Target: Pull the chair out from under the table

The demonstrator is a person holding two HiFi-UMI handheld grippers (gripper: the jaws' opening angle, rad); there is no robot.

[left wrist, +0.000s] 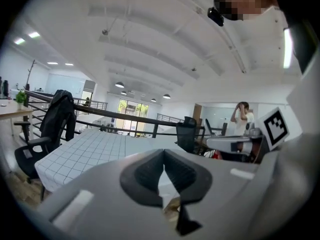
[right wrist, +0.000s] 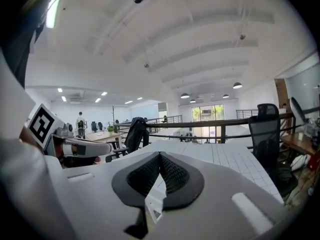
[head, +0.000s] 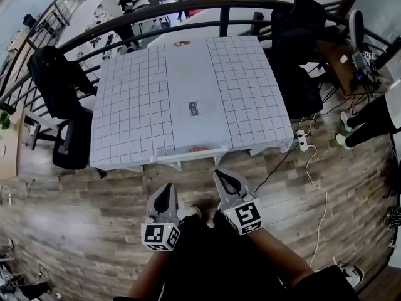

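A table (head: 188,99) under a white gridded cloth stands ahead of me. At its left side is a black chair (head: 62,105) with a dark jacket draped on its back, and another black chair (head: 297,61) stands at its right side. Both grippers hover over the wooden floor short of the table's near edge. My left gripper (head: 166,191) and right gripper (head: 223,177) are shut and hold nothing. The left gripper view shows its shut jaws (left wrist: 163,156) with the jacket chair (left wrist: 57,116) at the left. In the right gripper view, that gripper's jaws (right wrist: 160,156) are shut too.
A dark curved railing (head: 188,11) runs behind the table. A power strip (head: 302,140) and white cable (head: 319,199) lie on the floor at the right. A person's legs (head: 369,121) and a cluttered desk (head: 341,61) are at the far right.
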